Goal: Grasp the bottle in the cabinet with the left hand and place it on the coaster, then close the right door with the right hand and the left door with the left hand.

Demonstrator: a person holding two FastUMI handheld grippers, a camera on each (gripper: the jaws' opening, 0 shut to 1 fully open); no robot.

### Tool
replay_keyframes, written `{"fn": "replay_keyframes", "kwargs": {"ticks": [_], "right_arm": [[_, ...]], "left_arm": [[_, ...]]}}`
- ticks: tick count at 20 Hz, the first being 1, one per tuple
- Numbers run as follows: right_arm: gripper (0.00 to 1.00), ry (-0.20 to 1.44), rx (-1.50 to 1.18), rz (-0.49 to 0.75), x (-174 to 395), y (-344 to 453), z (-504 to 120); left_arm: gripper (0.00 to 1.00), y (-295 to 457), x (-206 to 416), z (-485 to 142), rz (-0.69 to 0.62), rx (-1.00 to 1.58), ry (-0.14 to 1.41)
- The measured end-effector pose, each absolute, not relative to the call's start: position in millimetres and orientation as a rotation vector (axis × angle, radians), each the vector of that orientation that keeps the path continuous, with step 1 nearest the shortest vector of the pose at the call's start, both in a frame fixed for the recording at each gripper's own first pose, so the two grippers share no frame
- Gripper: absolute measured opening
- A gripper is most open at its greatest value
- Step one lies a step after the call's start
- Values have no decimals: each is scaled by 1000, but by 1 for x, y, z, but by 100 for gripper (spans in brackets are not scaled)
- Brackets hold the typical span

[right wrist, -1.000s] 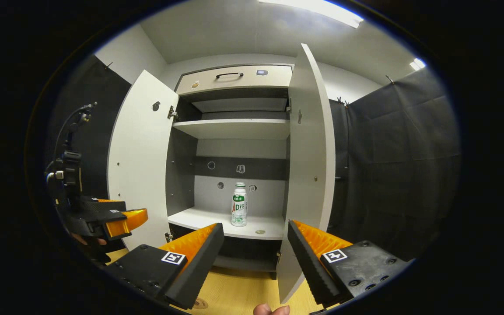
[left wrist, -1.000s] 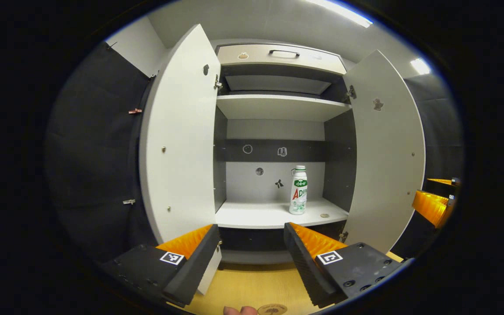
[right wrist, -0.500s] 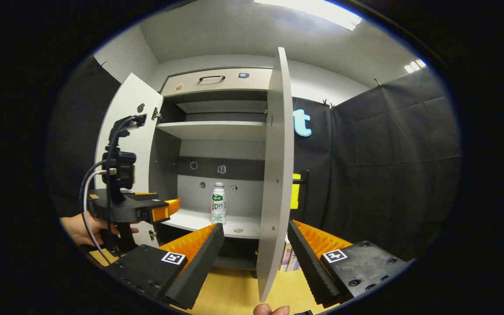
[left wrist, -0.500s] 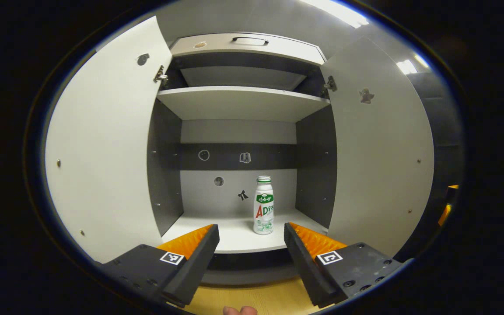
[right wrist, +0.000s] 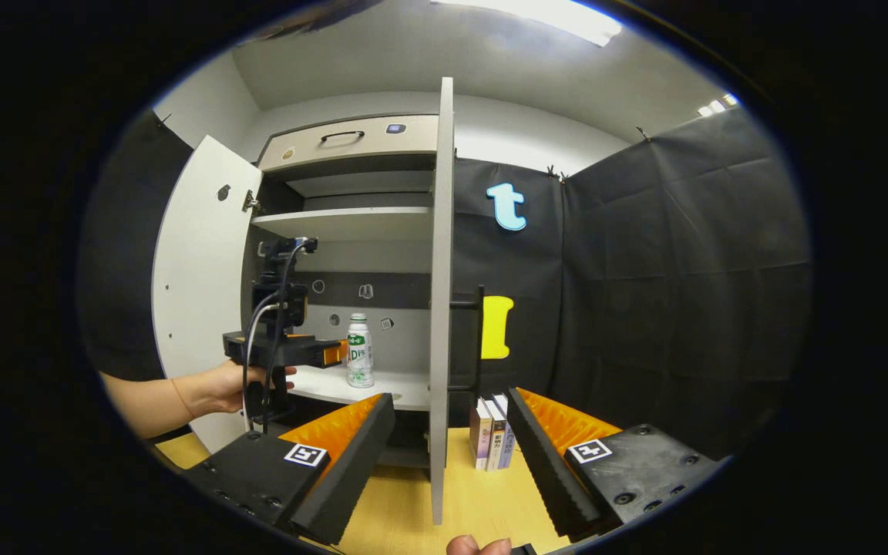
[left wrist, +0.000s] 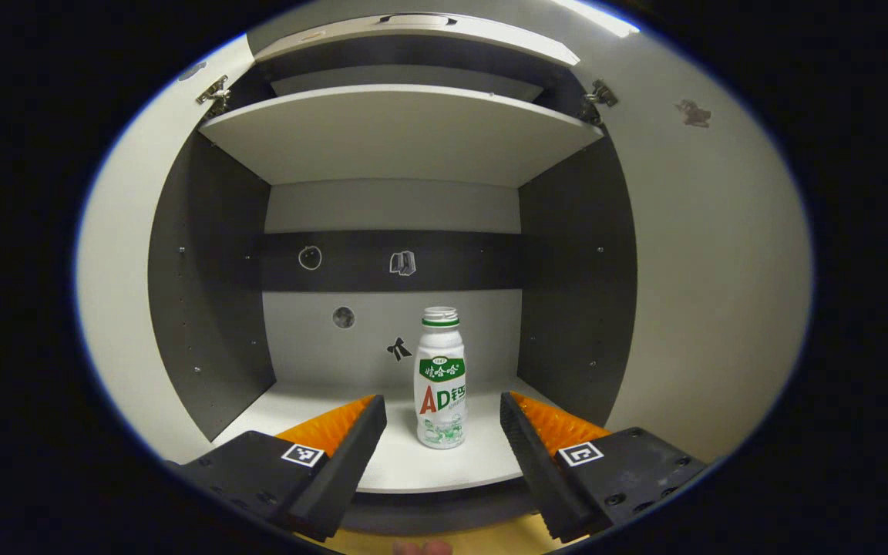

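The left gripper (left wrist: 442, 408), fingers spread wide to straddle it, faces the upright white plastic bottle with green cap band (left wrist: 440, 379) on the cabinet's lower shelf (left wrist: 313, 401), while the right gripper (right wrist: 450, 416) waits open.

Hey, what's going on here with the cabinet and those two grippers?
A person is reaching the left gripper into an open cabinet toward a small white bottle standing upright on the lower shelf. Its jaws are open, with the bottle lined up between them but not gripped. The right gripper hangs open outside, facing the edge of the right door. The left door is wide open too. Some books stand beside the cabinet.
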State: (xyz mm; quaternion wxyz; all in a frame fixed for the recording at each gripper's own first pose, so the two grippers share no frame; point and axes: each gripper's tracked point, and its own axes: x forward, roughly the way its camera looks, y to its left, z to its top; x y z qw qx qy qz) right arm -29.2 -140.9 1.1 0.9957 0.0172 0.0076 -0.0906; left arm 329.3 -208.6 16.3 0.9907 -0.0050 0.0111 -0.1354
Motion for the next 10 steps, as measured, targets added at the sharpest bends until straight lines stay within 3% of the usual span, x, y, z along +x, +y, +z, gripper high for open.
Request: {"fn": "replay_keyframes", "kwargs": {"ticks": [10], "right_arm": [[98, 50, 51, -216, -13, -179, -14]], "left_arm": [[95, -226, 422, -16, -232, -38, 76]]}}
